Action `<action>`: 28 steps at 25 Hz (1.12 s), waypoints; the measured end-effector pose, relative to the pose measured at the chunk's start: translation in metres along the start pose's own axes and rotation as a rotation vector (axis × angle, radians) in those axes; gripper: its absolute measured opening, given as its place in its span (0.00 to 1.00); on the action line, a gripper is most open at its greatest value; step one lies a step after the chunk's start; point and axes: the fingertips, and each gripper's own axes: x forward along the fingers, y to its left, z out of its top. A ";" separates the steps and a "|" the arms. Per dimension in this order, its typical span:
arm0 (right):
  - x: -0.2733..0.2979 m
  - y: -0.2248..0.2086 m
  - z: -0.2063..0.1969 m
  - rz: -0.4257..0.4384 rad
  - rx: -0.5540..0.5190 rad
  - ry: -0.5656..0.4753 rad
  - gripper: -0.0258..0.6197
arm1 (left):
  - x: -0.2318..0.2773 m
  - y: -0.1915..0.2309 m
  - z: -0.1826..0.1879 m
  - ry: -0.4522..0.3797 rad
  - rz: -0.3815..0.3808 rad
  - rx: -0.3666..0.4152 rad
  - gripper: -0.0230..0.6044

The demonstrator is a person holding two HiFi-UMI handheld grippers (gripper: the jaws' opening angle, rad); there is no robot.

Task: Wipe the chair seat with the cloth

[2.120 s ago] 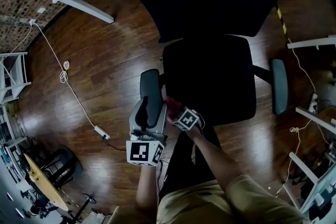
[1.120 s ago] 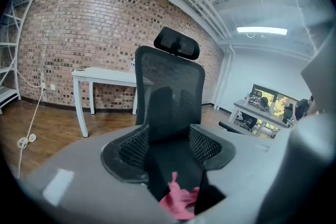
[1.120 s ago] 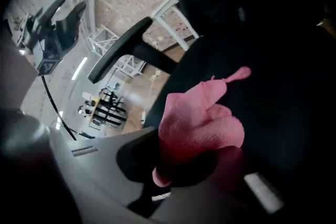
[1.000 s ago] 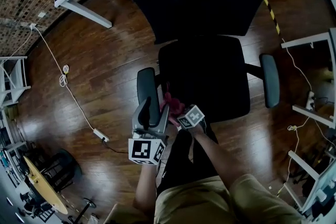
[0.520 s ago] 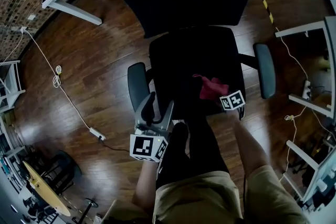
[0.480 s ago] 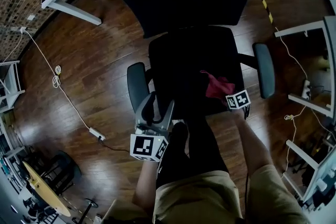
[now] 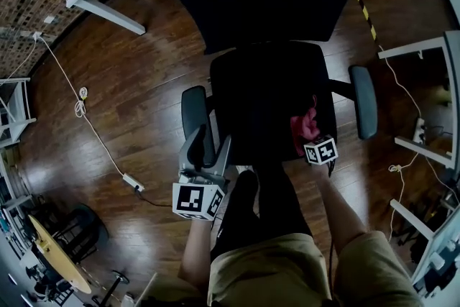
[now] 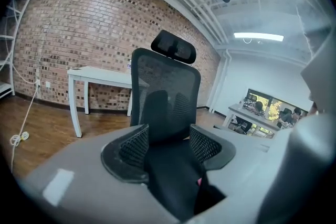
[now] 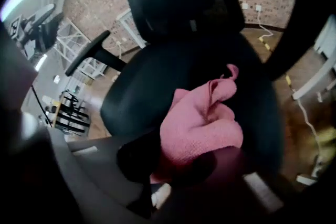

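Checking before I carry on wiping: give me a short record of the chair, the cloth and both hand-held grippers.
seat: black, mostly bare
cloth: pink, bunched, on the seat's near right part in the head view
right hand-held gripper: shut on the cloth, angled down at the seat
left hand-held gripper: jaws round the left armrest, apparently clamped on it
right armrest: untouched

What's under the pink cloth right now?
The black office chair's seat, front-right part. The crumpled pink cloth, pinched in the right claw, hides the patch beneath it.
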 end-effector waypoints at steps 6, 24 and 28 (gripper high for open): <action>0.080 0.233 0.021 0.439 -0.137 -0.010 0.06 | -0.018 0.005 -0.010 0.017 0.028 -0.003 0.40; -0.056 -0.097 -0.048 -0.278 0.018 0.128 0.06 | -0.006 -0.023 -0.016 0.012 -0.061 0.013 0.40; -0.051 -0.090 -0.049 -0.267 0.063 0.115 0.06 | -0.015 -0.017 -0.014 0.004 -0.039 0.011 0.40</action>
